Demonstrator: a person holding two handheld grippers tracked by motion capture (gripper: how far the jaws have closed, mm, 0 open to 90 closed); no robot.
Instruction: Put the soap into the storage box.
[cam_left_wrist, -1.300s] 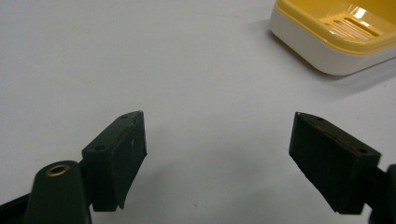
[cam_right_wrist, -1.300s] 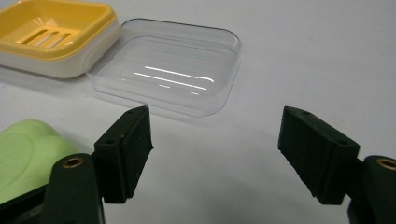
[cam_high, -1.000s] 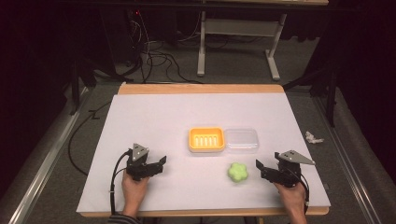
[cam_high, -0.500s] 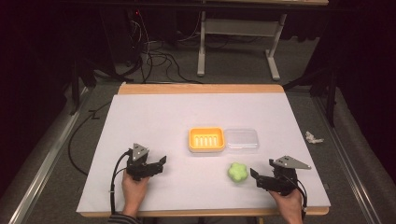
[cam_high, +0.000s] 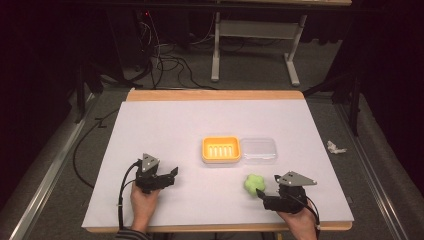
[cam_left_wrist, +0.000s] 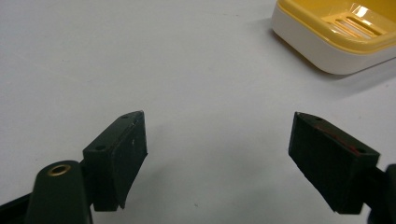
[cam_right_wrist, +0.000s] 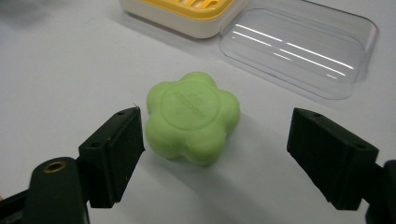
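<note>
My left gripper (cam_high: 172, 173) rests low on the white table cover (cam_high: 165, 130), jaws spread wide with nothing between them. Ahead of it is the yellow slotted soap dish on its white base (cam_high: 220, 149), with the clear plastic lid (cam_high: 258, 149) touching its right side. The green flower-shaped soap bar (cam_high: 253, 184) lies on the cover in front of the lid. My right gripper (cam_high: 262, 195) is just beside the soap, jaws closing in, soap partly between them, pads not touching.
</note>
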